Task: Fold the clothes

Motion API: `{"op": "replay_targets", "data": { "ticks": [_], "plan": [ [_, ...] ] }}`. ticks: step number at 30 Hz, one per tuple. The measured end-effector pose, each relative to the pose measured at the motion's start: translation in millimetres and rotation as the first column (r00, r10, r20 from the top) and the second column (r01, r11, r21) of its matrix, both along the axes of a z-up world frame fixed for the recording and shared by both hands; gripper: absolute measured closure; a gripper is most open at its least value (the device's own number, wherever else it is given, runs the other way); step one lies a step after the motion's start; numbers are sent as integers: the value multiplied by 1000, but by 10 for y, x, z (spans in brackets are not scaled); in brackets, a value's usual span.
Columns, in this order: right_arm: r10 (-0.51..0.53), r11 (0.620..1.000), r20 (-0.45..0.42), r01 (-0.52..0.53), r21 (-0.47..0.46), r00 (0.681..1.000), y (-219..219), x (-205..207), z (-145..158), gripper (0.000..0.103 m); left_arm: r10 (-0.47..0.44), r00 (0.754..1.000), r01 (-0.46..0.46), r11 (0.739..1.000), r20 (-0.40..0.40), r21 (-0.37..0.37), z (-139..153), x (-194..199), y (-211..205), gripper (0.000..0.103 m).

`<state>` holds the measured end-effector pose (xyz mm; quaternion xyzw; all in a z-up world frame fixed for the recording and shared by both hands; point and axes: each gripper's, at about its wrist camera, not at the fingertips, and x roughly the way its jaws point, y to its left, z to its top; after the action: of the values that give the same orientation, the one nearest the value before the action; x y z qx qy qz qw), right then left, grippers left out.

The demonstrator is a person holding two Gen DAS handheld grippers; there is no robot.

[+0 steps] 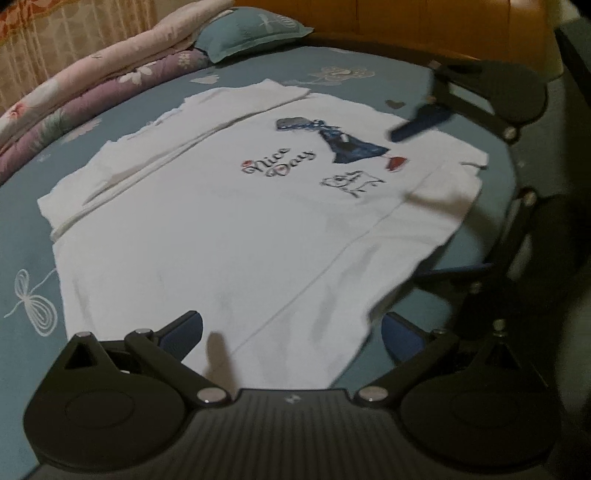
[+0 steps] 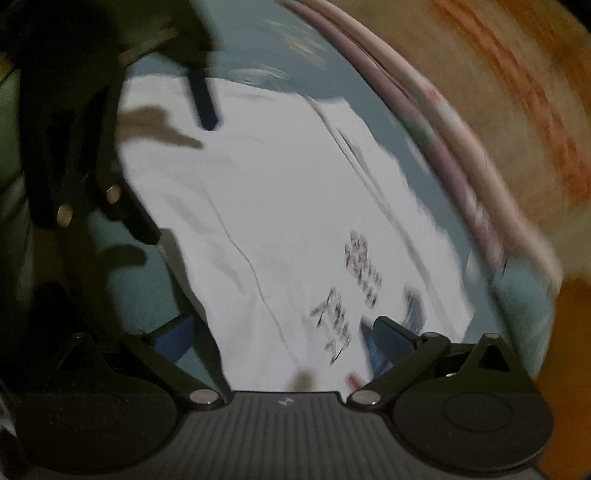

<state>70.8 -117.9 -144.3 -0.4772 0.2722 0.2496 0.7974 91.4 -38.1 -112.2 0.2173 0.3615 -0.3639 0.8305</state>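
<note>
On a blue bedsheet (image 1: 33, 236) patterned with white bows and flowers, a white T-shirt (image 1: 236, 229) lies spread flat, printed side up, with "Nice Day" lettering (image 1: 279, 164) and a dark blue figure print (image 1: 345, 142) showing near its far end. One side of the shirt, on the left in my left wrist view, is already folded inward along a long straight crease; a sleeve sticks out at the right.

My left gripper (image 1: 291, 332) hangs over the near hem of the shirt, its two blue-padded fingers spread wide and holding nothing, one finger (image 1: 183, 332) over the fabric edge and the other off the cloth above the sheet.

My right gripper (image 2: 282, 336) is seen from its own camera above the printed end of the shirt (image 2: 280, 206), fingers likewise set far apart and empty. That view is heavily motion-blurred, so I cannot tell whether its pads touch the fabric. In the left wrist view the same right gripper (image 1: 436, 122) appears at the far right, one blue finger reaching over the shirt's edge near the print.

Beyond the shirt, a teal pillow (image 1: 251, 31) rests against a stack of folded floral quilts (image 1: 88, 96) in pink and purple, along the bed's far side beside a curtain (image 1: 48, 33).
</note>
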Motion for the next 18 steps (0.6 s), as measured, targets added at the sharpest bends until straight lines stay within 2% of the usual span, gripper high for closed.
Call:
{"op": "replay_targets", "data": {
  "ticks": [3, 5, 9, 12, 18],
  "plan": [
    [93, 988, 51, -86, -127, 994, 52, -71, -41, 0, -15, 1000, 15, 1000, 4, 3, 11, -34, -53, 1],
    [119, 977, 78, -103, -187, 990, 42, -65, -77, 0, -27, 1000, 27, 1000, 5, -5, 11, -38, -106, 1],
    [118, 973, 130, -89, -213, 984, 59, -27, -88, 0, -52, 998, 52, 999, 19, -9, 5, -36, -255, 1],
    [108, 979, 174, -74, -191, 979, 49, -54, -46, 0, -72, 996, 73, 997, 46, -6, -3, -40, -371, 1],
    [22, 996, 199, -5, -85, 980, -39, 13, 128, 0, -84, 992, 82, 996, 91, 28, -115, 42, -535, 1]
  ]
}}
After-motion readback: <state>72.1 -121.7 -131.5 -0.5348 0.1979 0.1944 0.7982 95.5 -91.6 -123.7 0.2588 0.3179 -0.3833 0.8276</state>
